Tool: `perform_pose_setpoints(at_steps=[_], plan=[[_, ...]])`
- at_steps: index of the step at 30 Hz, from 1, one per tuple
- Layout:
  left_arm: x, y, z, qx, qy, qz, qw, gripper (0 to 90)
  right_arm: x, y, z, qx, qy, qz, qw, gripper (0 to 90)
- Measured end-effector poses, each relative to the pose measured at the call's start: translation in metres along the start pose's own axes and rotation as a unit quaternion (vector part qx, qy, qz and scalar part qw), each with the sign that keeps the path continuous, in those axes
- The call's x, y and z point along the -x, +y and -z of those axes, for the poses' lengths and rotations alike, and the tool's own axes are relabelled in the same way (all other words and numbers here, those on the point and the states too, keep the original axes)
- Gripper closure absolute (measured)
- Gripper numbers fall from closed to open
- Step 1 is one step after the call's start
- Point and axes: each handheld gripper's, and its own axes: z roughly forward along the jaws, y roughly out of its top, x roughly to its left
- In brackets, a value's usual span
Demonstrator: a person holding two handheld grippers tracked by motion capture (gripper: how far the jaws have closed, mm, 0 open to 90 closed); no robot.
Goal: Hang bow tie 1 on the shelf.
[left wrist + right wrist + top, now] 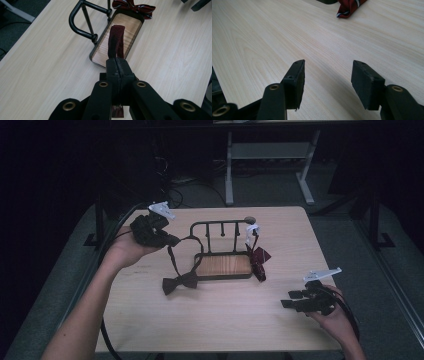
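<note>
Bow tie (179, 282): dark maroon, with its bow resting on the bench (150, 320) just in front of the left corner of the rack (222, 265). Its strap (172, 252) rises from the bow, up and to the left, to the left hand-held gripper (172, 240). That gripper is held above the bench's left rear area, with its jaws fully closed on the strap. In the left gripper view the strap (115, 41) emerges as a folded loop from between the clamped jaws, above the rack's wooden base (125, 27).

The rack is a black metal frame with a rail (220, 223) on posts over a wooden base plate, standing at mid-bench. A second, red bow tie (259, 257) with white stripes lies against the rack's right end; its strap runs up to the rail's right end.

The right hand-held gripper (290, 300) rests low at the front right of the bench, well apart from the rack. Its jaws stand wide apart with nothing between them; in the right gripper view, bare bench surface shows between the pads (298, 80).
</note>
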Motion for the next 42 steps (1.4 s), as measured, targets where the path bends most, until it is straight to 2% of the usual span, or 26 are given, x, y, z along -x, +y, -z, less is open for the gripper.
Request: perform_pose_setpoints(at_steps=[14,25,30,42], plan=[[-0.013,0.009,-0.005,-0.022,0.009,0.011,0.9997,89.8,0.0,0.0,0.0,0.0,0.0,0.001,1.0,44.4],[-0.022,0.019,-0.01,-0.042,0.015,0.009,0.999,89.8,0.001,0.0,0.001,0.004,0.001,0.004,1.0,44.4],[-0.026,0.021,-0.012,-0.034,0.006,0.021,0.9992,89.7,0.001,0.0,0.002,0.005,0.002,0.003,1.0,44.4],[-0.038,0.025,-0.021,-0.055,0.021,0.033,0.9977,89.7,0.001,0.0,0.002,0.006,0.003,0.003,1.0,44.4]])
